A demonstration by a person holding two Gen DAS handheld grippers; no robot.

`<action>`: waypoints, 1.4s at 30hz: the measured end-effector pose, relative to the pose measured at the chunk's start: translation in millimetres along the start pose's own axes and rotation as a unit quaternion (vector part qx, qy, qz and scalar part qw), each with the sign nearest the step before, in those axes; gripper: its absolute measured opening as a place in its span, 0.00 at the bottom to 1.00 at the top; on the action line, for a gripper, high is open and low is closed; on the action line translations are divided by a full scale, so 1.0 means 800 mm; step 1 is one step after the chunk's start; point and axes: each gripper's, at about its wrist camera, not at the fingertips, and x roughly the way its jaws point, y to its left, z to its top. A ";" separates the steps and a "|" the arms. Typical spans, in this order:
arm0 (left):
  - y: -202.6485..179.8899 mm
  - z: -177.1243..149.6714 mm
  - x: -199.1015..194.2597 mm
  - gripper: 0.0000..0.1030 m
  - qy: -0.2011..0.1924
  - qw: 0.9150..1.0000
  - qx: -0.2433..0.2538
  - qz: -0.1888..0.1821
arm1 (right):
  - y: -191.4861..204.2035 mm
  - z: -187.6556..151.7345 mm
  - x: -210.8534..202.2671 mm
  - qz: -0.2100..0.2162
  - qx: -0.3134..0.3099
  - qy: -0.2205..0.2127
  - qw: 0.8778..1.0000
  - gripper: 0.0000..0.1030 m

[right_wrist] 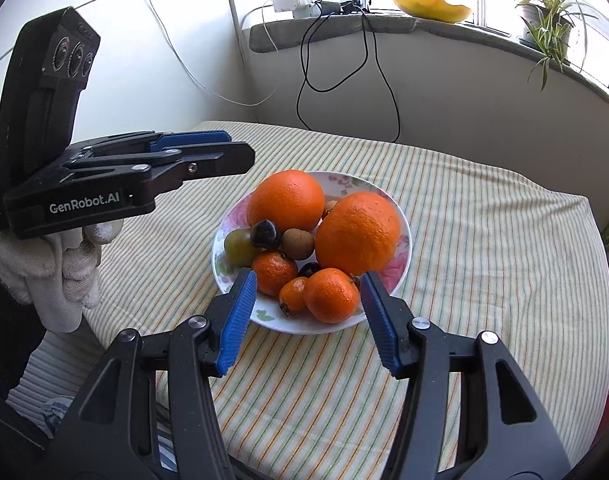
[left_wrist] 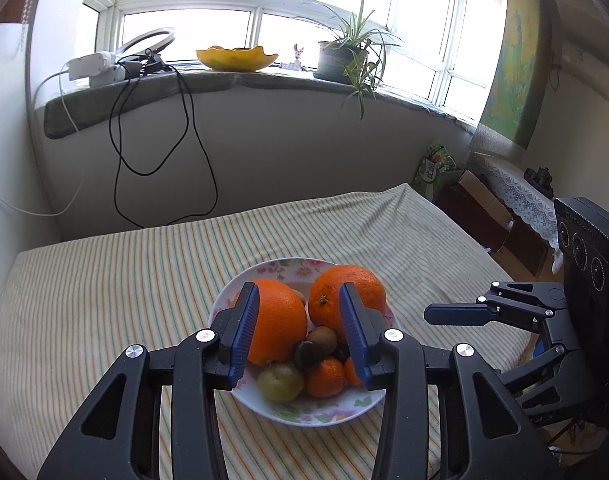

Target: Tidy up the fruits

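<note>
A floral white plate [left_wrist: 304,416] [right_wrist: 304,326] sits on the striped tablecloth, piled with fruit. It holds two large oranges [left_wrist: 278,328] [right_wrist: 286,200], small tangerines [left_wrist: 324,376] [right_wrist: 330,294], a green fruit [right_wrist: 238,246], a kiwi [right_wrist: 298,244] and a dark plum [right_wrist: 265,234]. My left gripper [left_wrist: 298,292] [right_wrist: 224,152] hovers open above the cloth to the left of the plate, gripping nothing. A white-gloved hand [right_wrist: 64,264] holds it. My right gripper [right_wrist: 308,276] [left_wrist: 456,314] stands open over the plate's near rim, its blue pads apart from the tangerines.
Striped cloth [right_wrist: 484,240] covers the whole table. Behind it, a windowsill carries a yellow bowl [left_wrist: 236,58], a potted plant [left_wrist: 344,56], a ring light and dangling black cables [left_wrist: 160,136]. Cardboard boxes [left_wrist: 476,204] stand beyond the table's right edge.
</note>
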 end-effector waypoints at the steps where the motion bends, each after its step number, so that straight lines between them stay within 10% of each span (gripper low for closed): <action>1: 0.000 -0.002 -0.002 0.42 0.000 1.000 -0.003 0.002 | -0.001 -0.001 -0.002 -0.001 0.004 -0.003 1.000 0.55; 6: -0.001 -0.015 -0.014 0.55 -0.006 0.999 -0.019 0.026 | -0.010 -0.006 -0.010 -0.014 0.022 -0.013 1.000 0.56; 12: -0.014 -0.032 -0.032 0.73 -0.017 0.997 -0.016 0.076 | -0.018 -0.012 -0.022 -0.048 0.039 -0.040 0.997 0.84; 42: -0.037 -0.048 -0.054 0.79 -0.027 0.992 -0.019 0.122 | -0.028 -0.021 -0.038 -0.090 0.061 -0.059 0.992 0.85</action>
